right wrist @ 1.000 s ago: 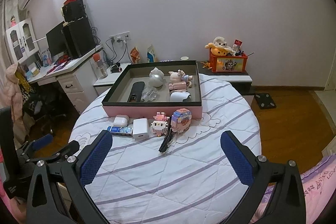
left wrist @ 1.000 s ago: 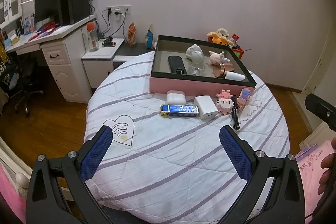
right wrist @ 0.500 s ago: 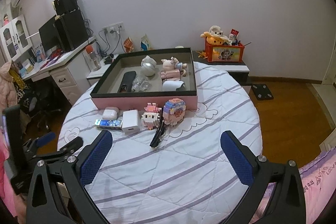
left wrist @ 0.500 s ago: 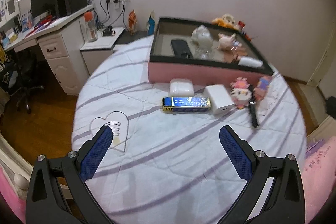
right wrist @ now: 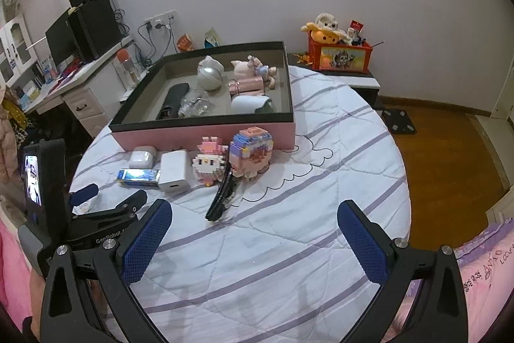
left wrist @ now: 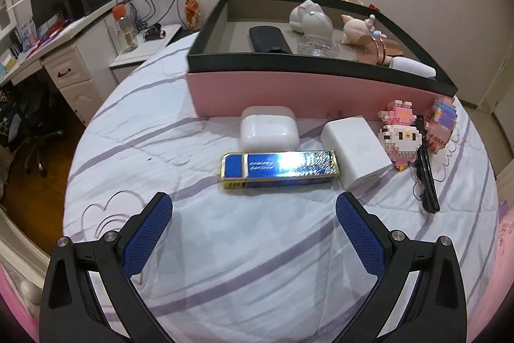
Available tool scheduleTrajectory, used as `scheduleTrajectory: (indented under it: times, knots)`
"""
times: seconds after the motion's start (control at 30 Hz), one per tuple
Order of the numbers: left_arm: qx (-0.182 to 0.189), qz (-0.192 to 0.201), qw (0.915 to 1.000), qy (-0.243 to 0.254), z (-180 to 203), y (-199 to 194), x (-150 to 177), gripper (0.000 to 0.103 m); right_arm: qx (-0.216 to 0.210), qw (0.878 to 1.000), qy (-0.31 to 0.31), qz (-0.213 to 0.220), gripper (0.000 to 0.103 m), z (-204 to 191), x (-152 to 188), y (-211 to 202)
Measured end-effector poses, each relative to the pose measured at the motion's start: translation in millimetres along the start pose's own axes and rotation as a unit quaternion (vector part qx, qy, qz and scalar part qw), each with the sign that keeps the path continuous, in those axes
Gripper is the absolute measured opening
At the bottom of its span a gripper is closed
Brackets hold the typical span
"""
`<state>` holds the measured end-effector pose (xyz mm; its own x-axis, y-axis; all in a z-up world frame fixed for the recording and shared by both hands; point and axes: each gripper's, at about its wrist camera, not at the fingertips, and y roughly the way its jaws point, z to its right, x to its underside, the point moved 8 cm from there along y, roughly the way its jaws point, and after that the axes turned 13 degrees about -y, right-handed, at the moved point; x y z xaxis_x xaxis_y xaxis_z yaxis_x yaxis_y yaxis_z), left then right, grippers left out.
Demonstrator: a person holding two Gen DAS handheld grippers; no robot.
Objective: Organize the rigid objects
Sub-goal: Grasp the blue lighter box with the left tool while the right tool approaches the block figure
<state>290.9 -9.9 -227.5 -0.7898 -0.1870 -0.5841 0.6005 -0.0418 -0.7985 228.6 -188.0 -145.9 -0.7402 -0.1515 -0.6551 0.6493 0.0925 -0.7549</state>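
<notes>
In front of the pink box (left wrist: 308,92), the blue case (left wrist: 279,164) is approached by the wide-open, empty left gripper (left wrist: 253,233), probably for boxing. The right gripper (right wrist: 253,235) is held open and empty too.

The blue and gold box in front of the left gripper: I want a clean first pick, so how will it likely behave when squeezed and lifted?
The blue and gold box lies flat with straight edges, so it probably stays stiff and won't roll. Its glossy, glaring top suggests a slick surface that could slip between pads. It touches the white charger, which may get nudged.
</notes>
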Motion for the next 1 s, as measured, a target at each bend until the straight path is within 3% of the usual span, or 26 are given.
scheduleTrajectory:
  times: [0.5, 0.67, 0.83, 1.0]
  knots:
    - [-0.017, -0.011, 0.9997, -0.013, 11.5, 32.6, -14.7, 0.103, -0.007, 1.0, 0.005, -0.028, 0.103, 8.4, 5.3, 31.8]
    - [0.001, -0.008, 0.9997, -0.024, 9.9, 33.1, -17.8, 0.101, -0.007, 0.999, 0.007, -0.034, 0.103, 8.8, 0.7, 44.3]
    - [0.02, 0.007, 0.9993, -0.03, 4.9, 25.0, -19.0, 0.071, -0.01, 0.999, 0.007, -0.035, 0.103, 8.8, -5.6, 53.9]
    - [0.04, 0.007, 0.9985, -0.037, -3.4, 20.3, -18.8, 0.059, -0.012, 0.999, 0.005, -0.039, 0.103, 8.3, -9.5, 64.7]
